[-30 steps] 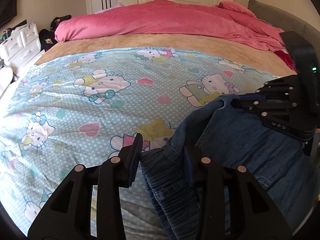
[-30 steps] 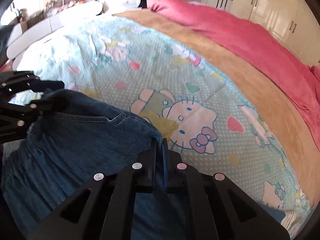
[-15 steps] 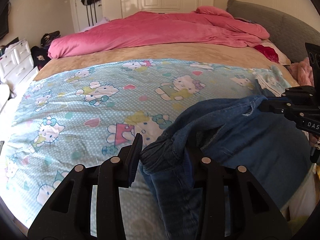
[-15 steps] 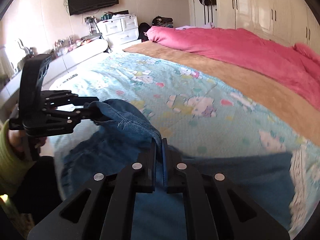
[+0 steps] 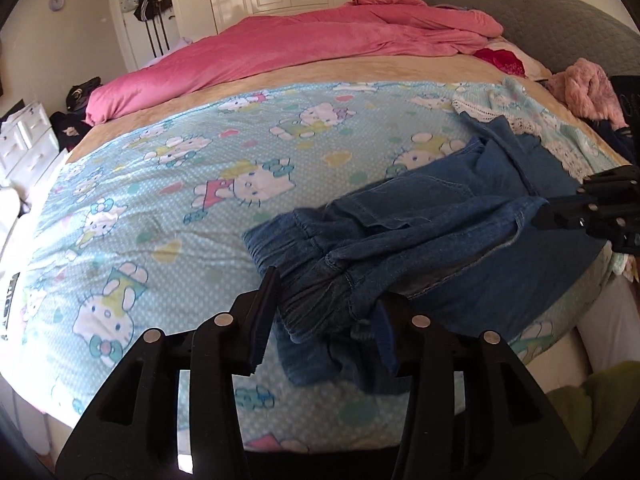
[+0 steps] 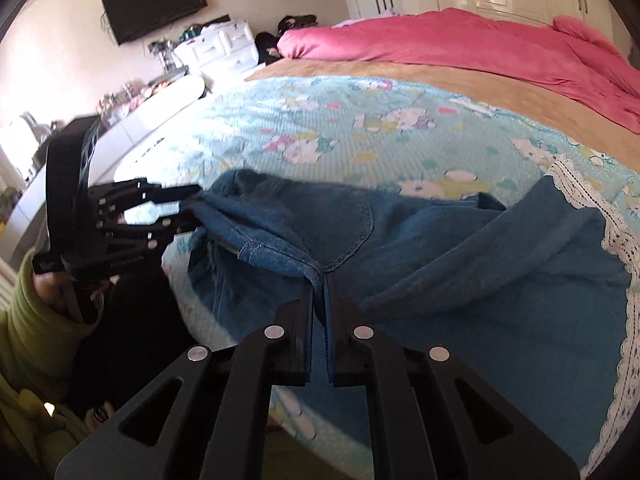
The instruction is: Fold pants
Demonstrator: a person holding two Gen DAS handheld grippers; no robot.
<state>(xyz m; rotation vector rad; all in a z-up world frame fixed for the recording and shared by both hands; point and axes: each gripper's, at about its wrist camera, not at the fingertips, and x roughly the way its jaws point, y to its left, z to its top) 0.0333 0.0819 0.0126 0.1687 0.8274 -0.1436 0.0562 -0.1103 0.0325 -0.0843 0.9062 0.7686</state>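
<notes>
Left tool (image 5: 326, 312): we grip the pants (image 5: 440, 216) waistband, lower centre.
Right tool (image 6: 319, 300): clenched on denim edge.
Risk: bunched waistband slipping free, skewing our fold.

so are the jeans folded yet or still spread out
Partly folded, not finished: the jeans lie bunched and doubled over on the bed, held by the left gripper and right gripper.

Pants (image 5: 420, 216): one pair, blue denim, gathered elastic waistband, curved stitched back pocket. Lies crumpled across the near edge of the bed (image 5: 160, 208), waistband bunched toward the left, legs running right toward the lace-trimmed sheet edge. Waistband end is raised between the left tongs (image 5: 326, 312); a stitched fold further along is pinched in the right tongs (image 6: 319, 292), the cloth between sagging.
</notes>
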